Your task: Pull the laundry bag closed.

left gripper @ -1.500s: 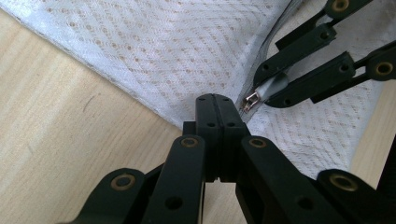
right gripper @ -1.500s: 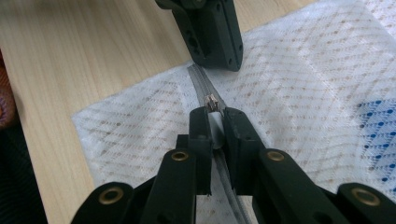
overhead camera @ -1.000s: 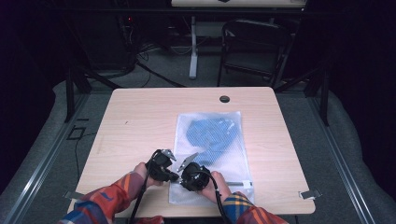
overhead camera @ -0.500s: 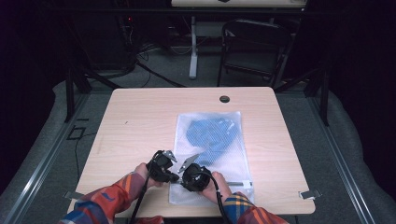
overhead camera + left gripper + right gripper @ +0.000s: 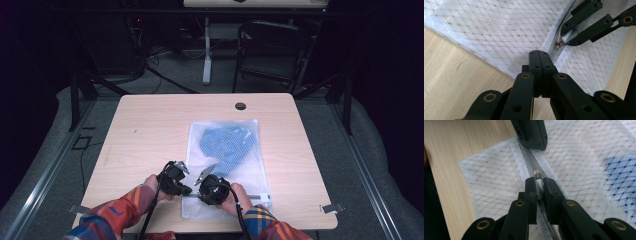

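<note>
A white mesh bag (image 5: 226, 172) lies flat on the wooden table (image 5: 150, 125) with a blue dotted garment (image 5: 227, 145) inside it. The bag's zipper (image 5: 530, 155) runs along its near edge. My left gripper (image 5: 189, 191) is shut on the mesh bag (image 5: 499, 32) at the zipper's end, its jaws (image 5: 539, 53) pressed together on the fabric. My right gripper (image 5: 200, 193) faces it, a short way along the zipper. It (image 5: 539, 185) is shut on the white pull tab (image 5: 539, 188), just behind the metal slider (image 5: 537, 173). Both grippers sit low on the table near its front edge.
A person's hands and plaid sleeves (image 5: 115, 215) come in at the bottom. A round cable hole (image 5: 240, 106) sits near the table's far edge. Behind the table stand a dark chair (image 5: 272, 50) and a white desk leg (image 5: 206, 50).
</note>
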